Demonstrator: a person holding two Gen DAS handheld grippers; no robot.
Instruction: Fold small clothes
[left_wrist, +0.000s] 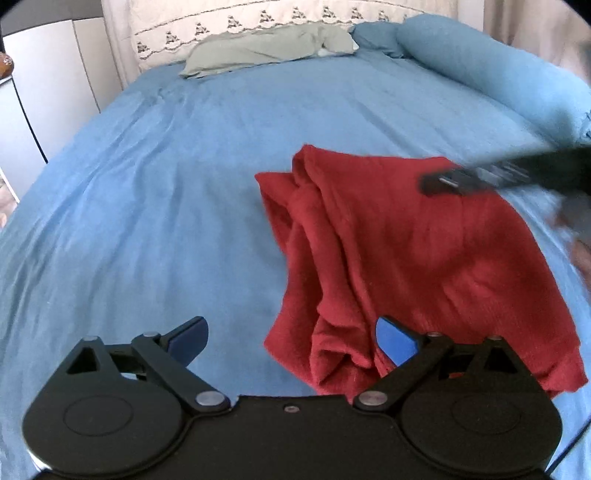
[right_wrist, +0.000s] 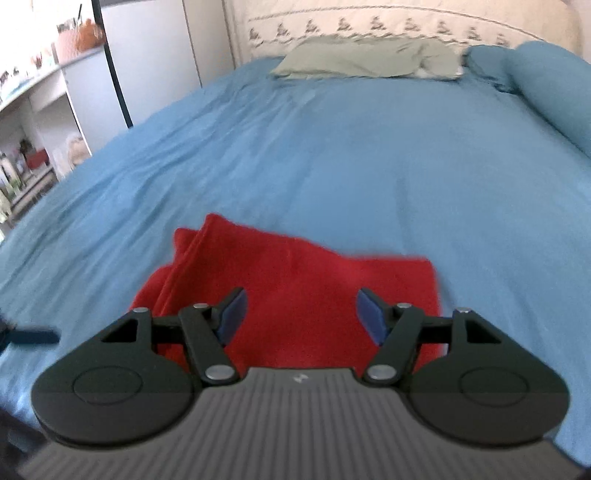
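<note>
A red garment (left_wrist: 406, 251) lies partly folded on the blue bed sheet (left_wrist: 166, 184), with bunched folds along its left side. My left gripper (left_wrist: 293, 338) hovers open over the garment's near left corner. One blue pad sits over the sheet, the other over the red cloth, and nothing is between them. The right gripper reaches in blurred from the right, one of its fingers (left_wrist: 436, 182) above the garment's far part. In the right wrist view the right gripper (right_wrist: 302, 314) is open above the red garment (right_wrist: 314, 280), holding nothing. The left gripper's blurred finger (right_wrist: 35, 336) shows at the left edge.
A grey-green pillow (left_wrist: 266, 48) and a blue bolster (left_wrist: 480, 70) lie at the head of the bed against a cream embroidered headboard (right_wrist: 369, 22). A white wardrobe (right_wrist: 155, 48) and cluttered shelves (right_wrist: 26, 147) stand left of the bed.
</note>
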